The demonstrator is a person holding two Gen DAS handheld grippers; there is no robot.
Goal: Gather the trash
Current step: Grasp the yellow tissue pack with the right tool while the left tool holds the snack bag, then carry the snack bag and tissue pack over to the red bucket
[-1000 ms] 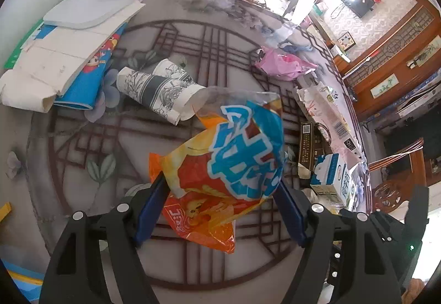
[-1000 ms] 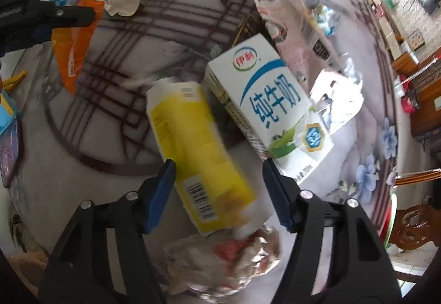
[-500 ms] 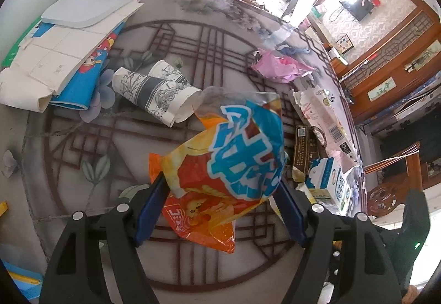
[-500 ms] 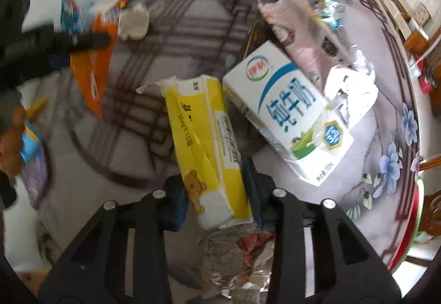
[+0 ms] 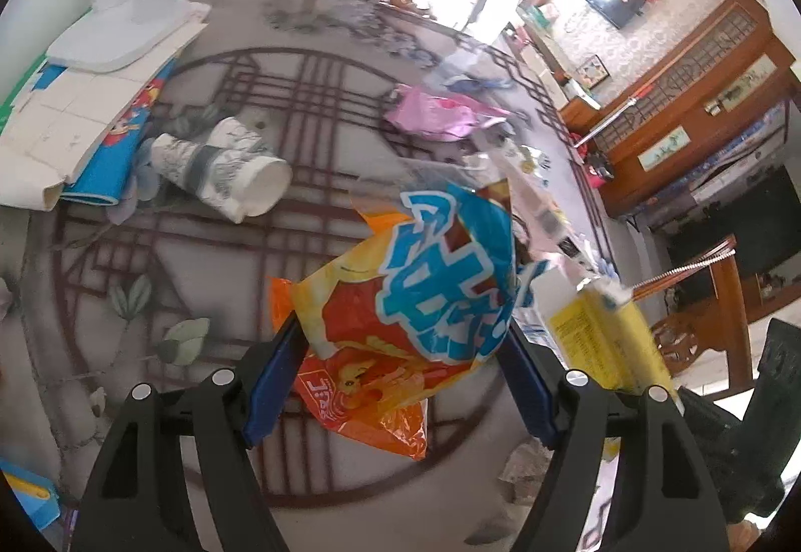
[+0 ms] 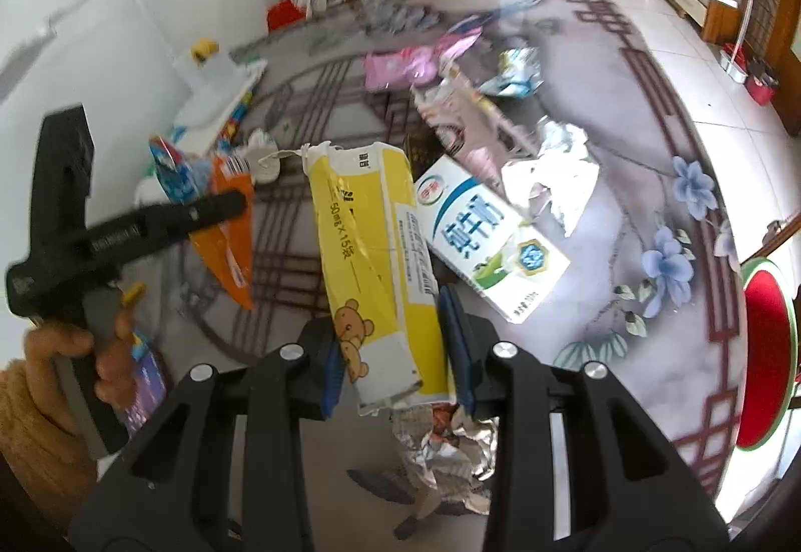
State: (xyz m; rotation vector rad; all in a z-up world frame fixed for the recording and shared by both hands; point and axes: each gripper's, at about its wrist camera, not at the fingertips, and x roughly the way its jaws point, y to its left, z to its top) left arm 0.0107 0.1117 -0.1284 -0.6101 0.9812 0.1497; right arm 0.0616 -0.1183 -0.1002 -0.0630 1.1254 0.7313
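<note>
An orange-and-blue crinkled plastic snack bag point(image 5: 400, 302) was held between the blue pads of the left tool point(image 5: 395, 367), lifted above the patterned grey surface point(image 5: 200, 261). A yellow rectangular cardboard carton with a bear print point(image 6: 375, 261) was clamped by the narrowed right tool point(image 6: 395, 352), its torn top pointing away. Just right of that carton, a white-and-blue milk box point(image 6: 490, 241) was lying on the surface; crumpled silver foil point(image 6: 450, 447) was seen under the right tool. Ahead-left of the left tool, two nested white patterned paper cups point(image 5: 220, 166) were lying sideways.
</note>
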